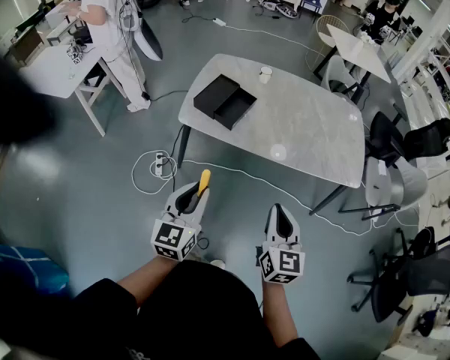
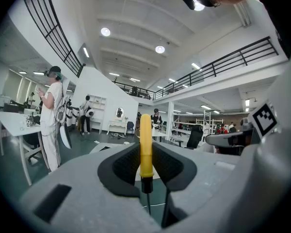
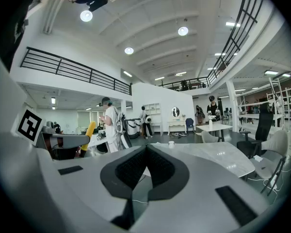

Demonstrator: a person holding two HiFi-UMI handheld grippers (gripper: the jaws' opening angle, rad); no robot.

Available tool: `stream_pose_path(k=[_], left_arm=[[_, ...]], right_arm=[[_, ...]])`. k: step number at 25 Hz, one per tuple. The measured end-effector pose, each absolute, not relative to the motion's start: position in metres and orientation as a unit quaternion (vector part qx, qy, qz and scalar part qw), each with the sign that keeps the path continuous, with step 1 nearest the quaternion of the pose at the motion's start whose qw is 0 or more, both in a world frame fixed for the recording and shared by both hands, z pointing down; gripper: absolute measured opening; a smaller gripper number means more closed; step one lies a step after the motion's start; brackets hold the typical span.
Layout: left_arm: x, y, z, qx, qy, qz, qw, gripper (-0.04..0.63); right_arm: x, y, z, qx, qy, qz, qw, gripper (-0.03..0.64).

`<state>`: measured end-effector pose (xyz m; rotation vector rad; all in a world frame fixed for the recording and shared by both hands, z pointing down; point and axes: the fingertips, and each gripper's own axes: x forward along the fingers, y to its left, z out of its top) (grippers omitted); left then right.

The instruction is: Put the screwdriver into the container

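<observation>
Left gripper is held low in front of the person, off the table, over the floor. Its jaws are narrow and clamped on the yellow-handled screwdriver. In the left gripper view the handle stands upright between the black pads, yellow end sticking out past the tips. The black collar and thin shaft point back toward the gripper body.

Right gripper is just beside it, at about the same height. Its jaws are closed together with nothing between them.

On the floor just beyond the left gripper there is a white power strip with looped cable. A white cable runs under the table.

Grey marble-look table stands ahead, well apart from both grippers. The black container sits near its far-left corner, open, with the lower tray part toward the table's middle. A white cup is at the far edge, near the container but not touching it.

Farther left, a person in white stands at a white desk. Chairs stand off the table's right end.
</observation>
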<state>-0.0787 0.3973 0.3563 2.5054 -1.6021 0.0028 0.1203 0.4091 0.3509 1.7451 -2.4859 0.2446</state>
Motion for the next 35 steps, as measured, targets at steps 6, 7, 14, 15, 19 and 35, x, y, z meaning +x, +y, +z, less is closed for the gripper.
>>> stream_pose_path(k=[6, 7, 14, 15, 19, 35], left_arm=[[-0.107, 0.357, 0.363, 0.838, -0.537, -0.006, 0.099, 0.086], [-0.113, 0.349, 0.364, 0.837, -0.537, -0.008, 0.105, 0.086], [-0.154, 0.290, 0.373, 0.845, -0.522, 0.000, 0.111, 0.085], [-0.159, 0.282, 0.374, 0.848, -0.518, 0.001, 0.112, 0.084], [-0.182, 0.253, 0.373, 0.858, -0.499, 0.002, 0.122, 0.085], [-0.267, 0.169, 0.400, 0.869, -0.467, -0.007, 0.166, 0.084]], right_arm=[[0.096, 0.367, 0.355, 0.567, -0.816, 0.111, 0.013, 0.012], [0.091, 0.358, 0.355, 0.567, -0.816, 0.111, 0.017, 0.012], [0.032, 0.289, 0.352, 0.564, -0.819, 0.103, 0.033, 0.012], [0.022, 0.280, 0.350, 0.562, -0.820, 0.102, 0.031, 0.012], [-0.021, 0.245, 0.343, 0.556, -0.825, 0.100, 0.030, 0.012], [-0.101, 0.169, 0.354, 0.588, -0.797, 0.122, 0.062, 0.012]])
